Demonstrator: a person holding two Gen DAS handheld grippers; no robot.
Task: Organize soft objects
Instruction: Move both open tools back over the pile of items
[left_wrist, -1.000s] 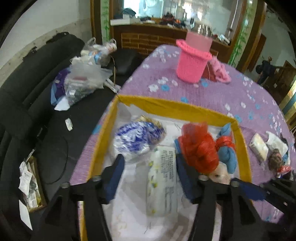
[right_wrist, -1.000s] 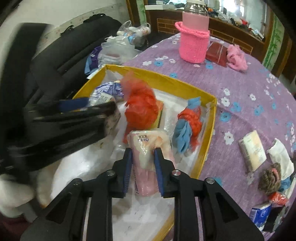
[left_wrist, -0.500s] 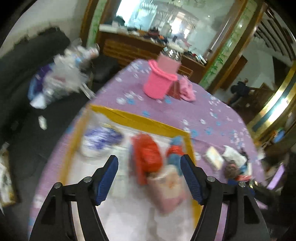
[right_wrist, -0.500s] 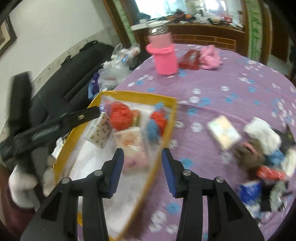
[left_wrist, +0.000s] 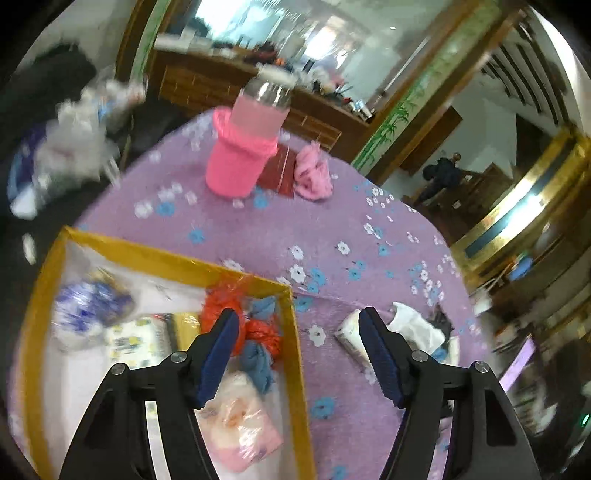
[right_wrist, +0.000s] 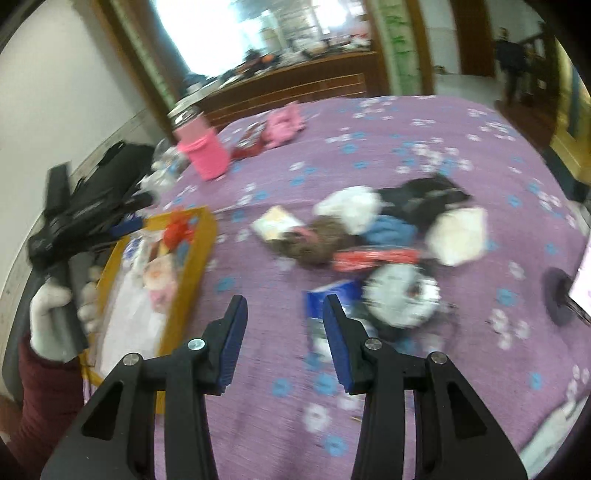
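Observation:
A yellow box (left_wrist: 291, 332) on the purple flowered tablecloth holds a pink tissue pack (left_wrist: 240, 424), a red and blue scrunchie (left_wrist: 258, 339), a red mesh ball (left_wrist: 218, 302), a patterned pack (left_wrist: 136, 336) and a blue-white bundle (left_wrist: 88, 302). My left gripper (left_wrist: 297, 347) is open and empty above the box's right wall. My right gripper (right_wrist: 284, 332) is open and empty over bare cloth, between the box (right_wrist: 199, 251) and a pile of soft items (right_wrist: 369, 236). The pile has a tissue pack (right_wrist: 275, 223), white cloths, a brown hair tie and a blue pack (right_wrist: 332, 299).
A bottle in a pink knitted sleeve (left_wrist: 240, 158), a red wallet and a pink cloth (left_wrist: 312, 175) stand at the table's far side. A black sofa with plastic bags (left_wrist: 70, 147) lies left of the table. A phone stand (right_wrist: 561, 295) is at the right edge.
My right gripper let go of the pink tissue pack in the box, opened and swung right toward the pile. My left gripper rose and swung right to the box's right wall.

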